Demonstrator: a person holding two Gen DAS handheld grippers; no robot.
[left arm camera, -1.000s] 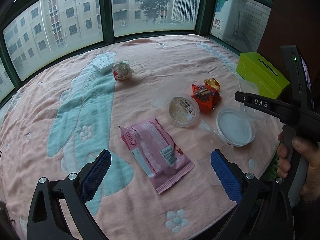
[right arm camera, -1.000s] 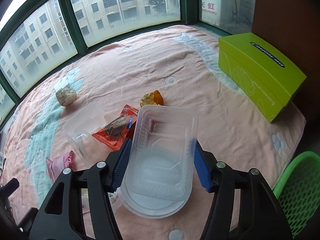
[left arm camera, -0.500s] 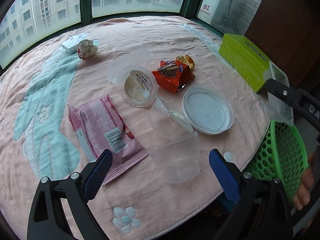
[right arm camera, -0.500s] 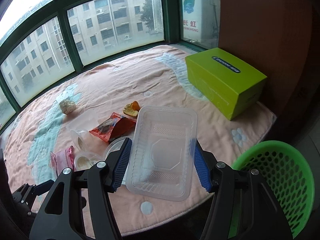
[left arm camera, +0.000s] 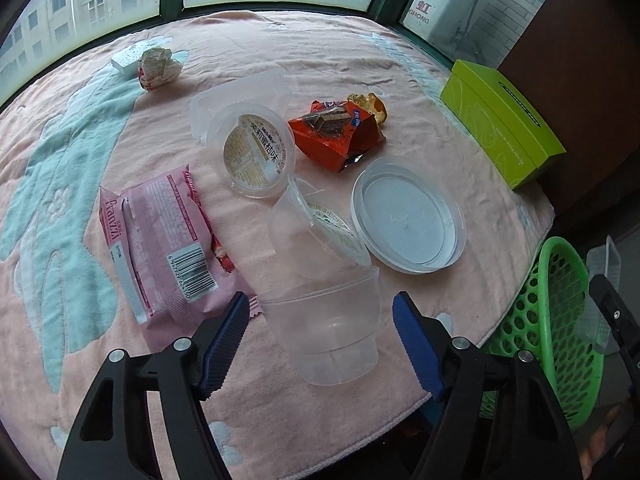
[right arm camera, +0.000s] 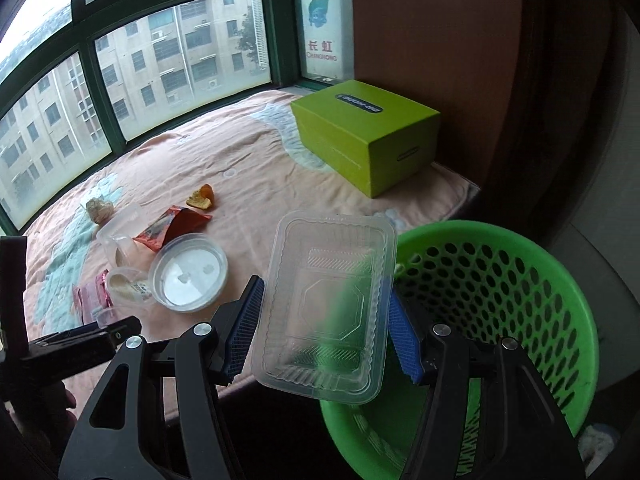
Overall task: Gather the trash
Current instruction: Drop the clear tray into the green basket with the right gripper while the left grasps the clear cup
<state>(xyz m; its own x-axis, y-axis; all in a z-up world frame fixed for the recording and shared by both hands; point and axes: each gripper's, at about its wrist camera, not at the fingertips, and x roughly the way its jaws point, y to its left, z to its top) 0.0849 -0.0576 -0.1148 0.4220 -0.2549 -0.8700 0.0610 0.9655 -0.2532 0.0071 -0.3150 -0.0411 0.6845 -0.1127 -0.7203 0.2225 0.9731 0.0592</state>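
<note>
The right tool (right arm camera: 326, 334) grasped a clear plastic tray (right arm camera: 328, 312) by its long sides and held it above the near rim of the green basket (right arm camera: 520, 280), which stood beside the worktop (left arm camera: 400, 72). The left tool (left arm camera: 320, 338), its jaws just closing, straddled a clear cup (left arm camera: 324, 320) lying on the pink cloth; the pads did not yet touch it. A pink wrapper (left arm camera: 160, 240), a round lid (left arm camera: 408, 224) and an orange wrapper (left arm camera: 336, 136) lay nearby.
</note>
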